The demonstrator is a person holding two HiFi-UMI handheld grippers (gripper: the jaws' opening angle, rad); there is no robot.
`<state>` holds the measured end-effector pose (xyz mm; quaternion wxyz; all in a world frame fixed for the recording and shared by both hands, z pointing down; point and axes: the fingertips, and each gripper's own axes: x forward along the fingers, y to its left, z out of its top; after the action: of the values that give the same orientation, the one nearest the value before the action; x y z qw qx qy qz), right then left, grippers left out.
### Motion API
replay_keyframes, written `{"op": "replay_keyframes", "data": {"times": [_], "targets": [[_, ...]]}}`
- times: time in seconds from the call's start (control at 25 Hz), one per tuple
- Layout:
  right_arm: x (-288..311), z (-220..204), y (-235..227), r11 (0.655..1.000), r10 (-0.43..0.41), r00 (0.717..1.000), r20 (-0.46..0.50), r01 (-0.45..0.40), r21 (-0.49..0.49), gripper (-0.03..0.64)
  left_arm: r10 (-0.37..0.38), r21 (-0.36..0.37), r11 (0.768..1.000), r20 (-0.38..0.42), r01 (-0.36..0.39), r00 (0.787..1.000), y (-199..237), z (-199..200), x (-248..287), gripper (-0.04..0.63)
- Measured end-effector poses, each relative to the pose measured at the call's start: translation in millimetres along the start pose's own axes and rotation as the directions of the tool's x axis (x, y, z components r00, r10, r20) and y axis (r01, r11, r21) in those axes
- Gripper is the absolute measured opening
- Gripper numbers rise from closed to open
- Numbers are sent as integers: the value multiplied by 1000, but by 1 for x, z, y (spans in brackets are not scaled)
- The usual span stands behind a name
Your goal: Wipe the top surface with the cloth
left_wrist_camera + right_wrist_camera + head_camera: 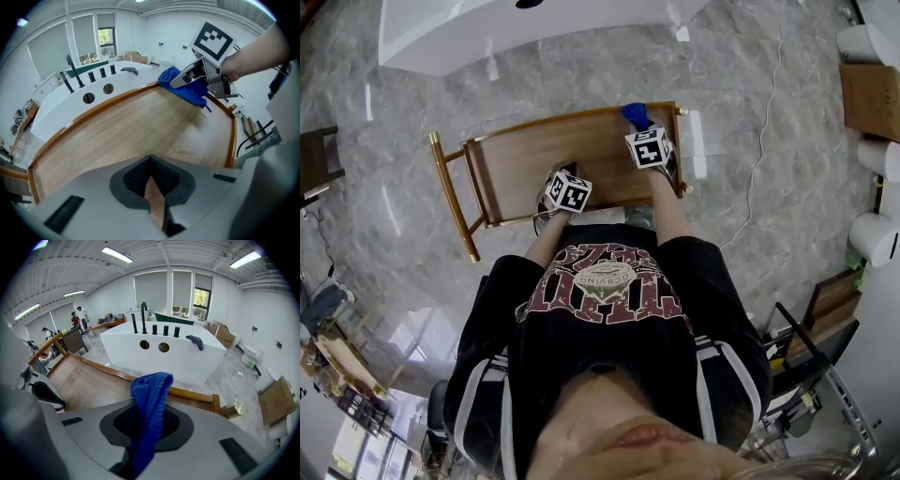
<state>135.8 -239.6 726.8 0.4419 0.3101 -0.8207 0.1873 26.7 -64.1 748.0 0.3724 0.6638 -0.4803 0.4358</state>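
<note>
Right gripper (pixel 147 423) clenched on blue cloth (pixel 151 392), held at far right corner of rimmed wooden tabletop (pixel 523 165), likely a starting point for wiping; left gripper (pixel 151 182) closed, empty, near front edge, clear of the stroke.

A white tub (pixel 159 366), black tap (pixel 143 315), seemingly a cardboard box (pixel 870 98).

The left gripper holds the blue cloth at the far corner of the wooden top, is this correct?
No, the right gripper holds the blue cloth at the far corner of the wooden top; the right gripper view shows it.
</note>
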Motion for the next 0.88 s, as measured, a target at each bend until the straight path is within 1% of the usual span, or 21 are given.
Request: {"op": "replay_keyframes", "data": {"times": [0.24, 0.6, 0.88], "targets": [[-2, -1, -15, 1000, -30, 1000, -1, 30, -1, 64, 11, 0, 1000, -3, -11, 1000, 4, 0, -1, 49], [-11, -13, -47, 996, -80, 997, -21, 81, 36, 64, 19, 5, 1000, -12, -19, 1000, 1, 1, 1, 49], [-15, -17, -63, 989, -125, 991, -41, 128, 69, 64, 26, -5, 1000, -11, -26, 1000, 5, 0, 0, 49]]}}
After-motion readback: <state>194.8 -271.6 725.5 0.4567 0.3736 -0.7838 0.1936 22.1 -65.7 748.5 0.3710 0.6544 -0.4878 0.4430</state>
